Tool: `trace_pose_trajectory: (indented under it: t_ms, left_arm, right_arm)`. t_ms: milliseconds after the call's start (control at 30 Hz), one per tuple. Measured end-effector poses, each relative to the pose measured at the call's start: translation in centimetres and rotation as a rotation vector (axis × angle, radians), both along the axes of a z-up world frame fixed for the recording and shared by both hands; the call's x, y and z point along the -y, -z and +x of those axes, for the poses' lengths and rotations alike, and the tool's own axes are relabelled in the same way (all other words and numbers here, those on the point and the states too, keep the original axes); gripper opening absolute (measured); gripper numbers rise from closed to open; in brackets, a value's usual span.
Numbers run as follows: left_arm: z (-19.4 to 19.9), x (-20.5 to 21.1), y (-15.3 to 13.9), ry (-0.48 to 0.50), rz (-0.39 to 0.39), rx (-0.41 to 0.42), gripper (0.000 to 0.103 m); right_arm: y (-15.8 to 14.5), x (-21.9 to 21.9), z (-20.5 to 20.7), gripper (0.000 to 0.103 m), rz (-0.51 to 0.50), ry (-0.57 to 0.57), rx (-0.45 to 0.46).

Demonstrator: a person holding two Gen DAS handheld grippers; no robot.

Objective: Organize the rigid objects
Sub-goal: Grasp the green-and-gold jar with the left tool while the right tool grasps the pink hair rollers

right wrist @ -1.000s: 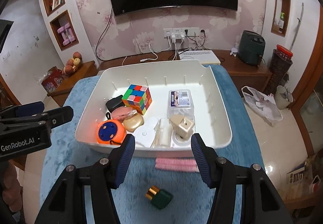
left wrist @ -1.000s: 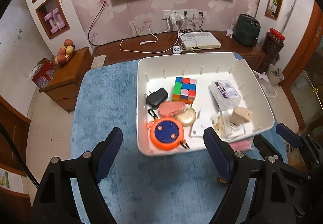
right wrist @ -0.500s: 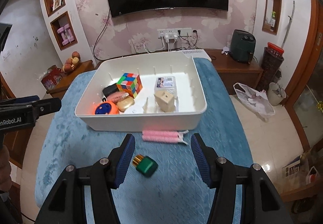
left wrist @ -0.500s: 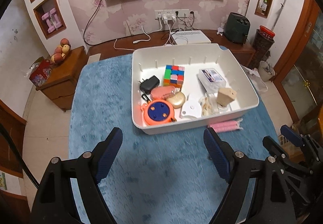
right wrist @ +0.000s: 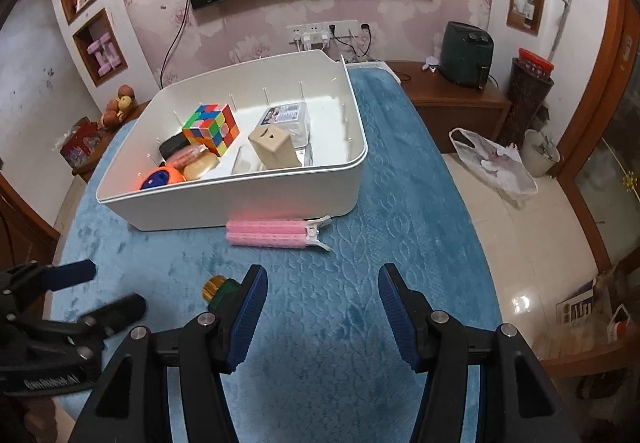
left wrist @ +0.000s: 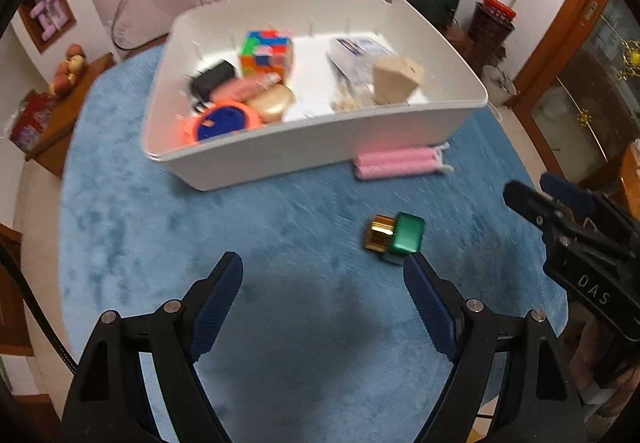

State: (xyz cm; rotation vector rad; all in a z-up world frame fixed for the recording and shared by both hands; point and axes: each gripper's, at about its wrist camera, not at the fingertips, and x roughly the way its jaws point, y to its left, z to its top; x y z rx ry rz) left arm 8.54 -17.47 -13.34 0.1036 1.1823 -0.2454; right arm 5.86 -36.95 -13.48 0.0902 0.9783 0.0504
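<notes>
A white bin (left wrist: 304,159) (right wrist: 240,203) stands on the blue cloth and holds a colour cube (left wrist: 266,51) (right wrist: 211,127), an orange reel (left wrist: 222,123), a tan block (left wrist: 394,79) (right wrist: 274,145) and other items. A pink foam clip (left wrist: 396,165) (right wrist: 272,233) lies against its near wall. A green bottle with a gold cap (left wrist: 396,233) (right wrist: 218,289) lies on the cloth. My left gripper (left wrist: 322,301) is open and empty, just left of and behind the bottle. My right gripper (right wrist: 322,313) is open and empty, with the bottle beside its left finger.
The blue cloth (left wrist: 280,323) (right wrist: 400,203) covers a round table. A wooden cabinet (right wrist: 452,99) with a dark appliance stands behind, and a low wooden stand (left wrist: 56,115) at the left. A tiled floor (right wrist: 520,227) lies to the right.
Both grippers have drawn back from the bin and dropped lower over the cloth. The green bottle and pink clip now lie closer ahead. Both stay open.
</notes>
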Motion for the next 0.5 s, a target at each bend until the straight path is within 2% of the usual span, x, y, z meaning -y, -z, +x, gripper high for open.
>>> trace_pose_trajectory:
  t_ms: [167,367,500]
  left_arm:
    - [0.4,1.9,1.7,0.03,-0.025,-0.025,0.085]
    - [1.5,3.7,4.0,0.046,-0.026,-0.081,0.085]
    - [2.3,4.8,5.2,0.029,-0.027,-0.089,0.085]
  right_arm:
    - [0.7,0.6,1.5,0.059,-0.023,-0.078,0.002]
    - [2.8,0.8,4.2,0.059,-0.013,-0.266,-0.016]
    - [4.3,1.0,5.4,0.059,0.003,-0.37,-0.031]
